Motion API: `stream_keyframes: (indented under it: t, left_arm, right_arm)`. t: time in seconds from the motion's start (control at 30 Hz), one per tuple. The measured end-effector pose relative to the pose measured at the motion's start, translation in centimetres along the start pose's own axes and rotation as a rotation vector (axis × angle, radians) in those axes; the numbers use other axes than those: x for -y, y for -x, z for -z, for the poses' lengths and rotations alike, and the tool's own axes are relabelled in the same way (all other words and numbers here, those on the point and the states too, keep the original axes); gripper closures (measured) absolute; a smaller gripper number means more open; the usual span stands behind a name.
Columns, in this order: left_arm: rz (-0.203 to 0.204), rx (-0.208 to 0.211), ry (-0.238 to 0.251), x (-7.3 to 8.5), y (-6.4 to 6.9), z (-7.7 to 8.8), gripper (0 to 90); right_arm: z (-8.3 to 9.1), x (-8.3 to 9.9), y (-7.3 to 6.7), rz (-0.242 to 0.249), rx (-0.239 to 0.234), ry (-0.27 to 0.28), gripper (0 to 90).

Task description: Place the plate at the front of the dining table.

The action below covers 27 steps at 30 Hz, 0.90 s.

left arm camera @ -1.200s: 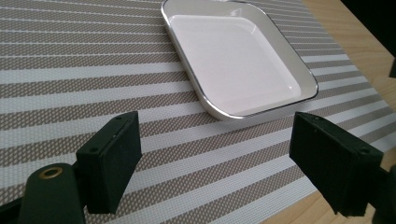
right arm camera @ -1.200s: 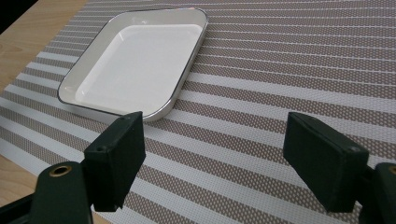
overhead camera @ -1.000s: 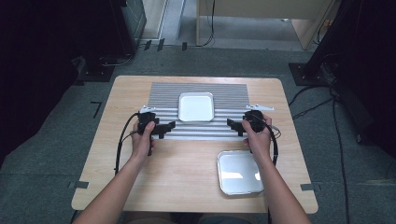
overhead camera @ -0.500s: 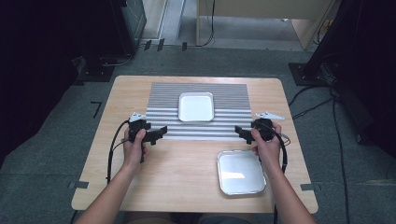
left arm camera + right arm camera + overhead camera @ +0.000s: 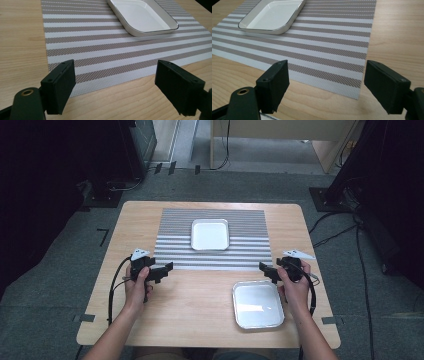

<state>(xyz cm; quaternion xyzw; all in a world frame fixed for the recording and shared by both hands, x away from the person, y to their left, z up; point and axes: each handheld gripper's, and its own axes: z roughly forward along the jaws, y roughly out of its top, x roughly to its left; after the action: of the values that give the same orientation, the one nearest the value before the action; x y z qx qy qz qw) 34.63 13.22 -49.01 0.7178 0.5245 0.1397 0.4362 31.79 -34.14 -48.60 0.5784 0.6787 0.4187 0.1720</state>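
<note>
From the high view, my left gripper [image 5: 167, 268] sits at the near-left corner of the striped placemat [image 5: 250, 255], and my right gripper [image 5: 263, 268] at its near-right corner, both pointing inward along the mat's near edge. A white square dish [image 5: 210, 234] rests on the far half of the mat, and a second white dish [image 5: 257, 304] lies on the bare wooden table [image 5: 195, 305] near me, just beside my right hand [image 5: 295, 282].

In the left gripper view my jaws stand wide apart with nothing between them; the mat's near-left corner [image 5: 72, 82] lies flat just ahead of them, and the dish on the mat [image 5: 142, 15] sits farther off to the right.

In the right gripper view the jaws are likewise spread and empty, the mat's near-right corner [image 5: 352, 87] ahead, the dish [image 5: 272, 15] far left.

I judge the mat's corners are what I am after. The mat is thin and flat on the wood, so my pads could skid over it and close on air. If one side catches and the other slips, a pull would skew the mat and could slide the dish off it. My right forearm could also nudge the near dish.
</note>
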Motion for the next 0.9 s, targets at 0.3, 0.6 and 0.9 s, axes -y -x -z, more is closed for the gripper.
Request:
stream_keyframes:
  t: [0.3,0.6,0.9]
  left_arm:
    - [-0.027,-0.015,-0.003,1.7,-0.4,1.4,17.0]
    - [-0.010,-0.020,0.010,2.9,-1.0,2.6,17.0]
    - [-0.012,-0.034,0.006,4.3,-2.2,4.4,15.5]
  right_arm:
    - [2.2,1.8,0.9,-0.004,0.014,0.016,19.8]
    - [3.7,3.2,2.0,-0.022,0.029,0.024,19.2]
    - [5.0,4.8,2.8,-0.038,0.047,0.030,19.2]
